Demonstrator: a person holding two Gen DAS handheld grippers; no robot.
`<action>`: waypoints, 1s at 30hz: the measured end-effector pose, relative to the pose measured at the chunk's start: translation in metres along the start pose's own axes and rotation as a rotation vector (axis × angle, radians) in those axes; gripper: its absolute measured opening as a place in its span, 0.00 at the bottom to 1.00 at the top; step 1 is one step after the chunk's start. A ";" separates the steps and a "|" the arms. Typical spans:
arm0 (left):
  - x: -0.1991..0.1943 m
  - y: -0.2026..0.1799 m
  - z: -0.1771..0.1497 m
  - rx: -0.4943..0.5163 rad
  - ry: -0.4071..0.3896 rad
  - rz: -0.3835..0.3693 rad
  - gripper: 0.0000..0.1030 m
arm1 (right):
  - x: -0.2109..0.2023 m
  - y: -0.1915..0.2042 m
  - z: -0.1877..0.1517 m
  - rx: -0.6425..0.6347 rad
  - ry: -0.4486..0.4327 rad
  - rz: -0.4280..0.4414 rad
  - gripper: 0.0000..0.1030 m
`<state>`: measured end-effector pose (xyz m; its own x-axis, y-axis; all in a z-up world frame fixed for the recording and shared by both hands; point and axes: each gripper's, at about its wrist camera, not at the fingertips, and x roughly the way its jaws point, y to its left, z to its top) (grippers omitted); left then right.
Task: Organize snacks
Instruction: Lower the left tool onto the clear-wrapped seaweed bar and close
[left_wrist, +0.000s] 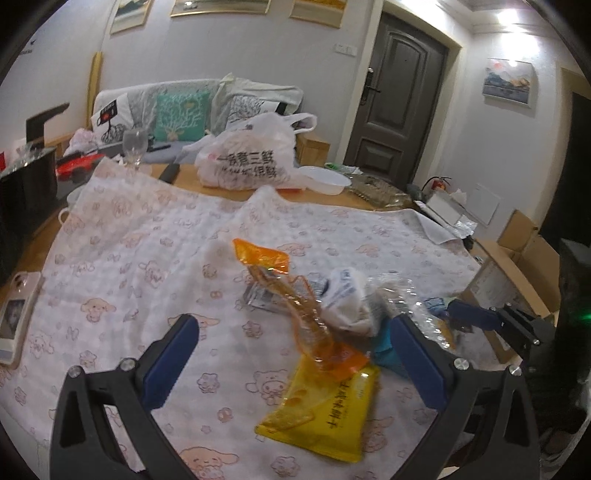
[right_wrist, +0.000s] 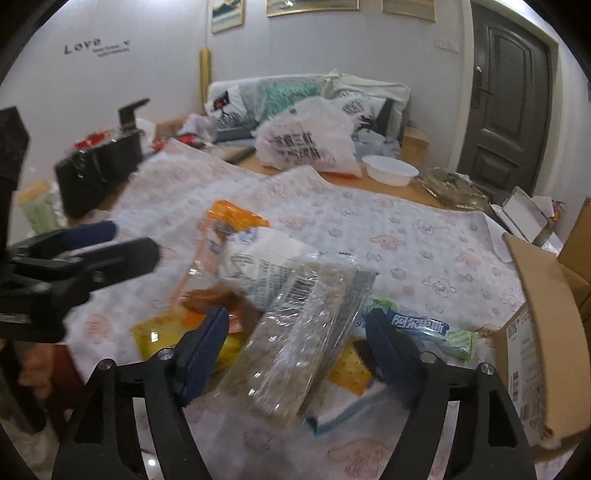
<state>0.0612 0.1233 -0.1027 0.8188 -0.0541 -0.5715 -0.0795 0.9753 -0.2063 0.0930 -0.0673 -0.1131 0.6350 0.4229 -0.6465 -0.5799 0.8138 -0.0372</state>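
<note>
While both grippers hover spread over the snack heap, nothing is grasped.
Left gripper (left_wrist: 293, 354) straddles an orange packet (left_wrist: 295, 310); right gripper (right_wrist: 295, 343) brackets a clear packet (right_wrist: 295, 343), pads apart from it, on the desk's cartoon-print cloth (left_wrist: 129, 251) beside a cardboard box (right_wrist: 532, 332).

Blue packet (right_wrist: 343, 417) mostly hidden under snacks
</note>
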 end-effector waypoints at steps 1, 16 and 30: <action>0.003 0.003 0.000 -0.011 0.004 0.005 0.99 | 0.005 -0.001 0.000 0.002 0.007 -0.008 0.71; 0.020 -0.015 -0.001 0.018 0.051 -0.014 0.99 | 0.009 -0.020 -0.002 0.044 0.020 -0.014 0.37; 0.011 -0.070 -0.008 0.131 0.036 -0.110 0.99 | -0.040 -0.044 -0.029 0.114 -0.069 -0.015 0.36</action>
<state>0.0711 0.0528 -0.1004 0.7971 -0.1677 -0.5801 0.0866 0.9825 -0.1651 0.0779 -0.1317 -0.1080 0.6791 0.4334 -0.5924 -0.5107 0.8587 0.0427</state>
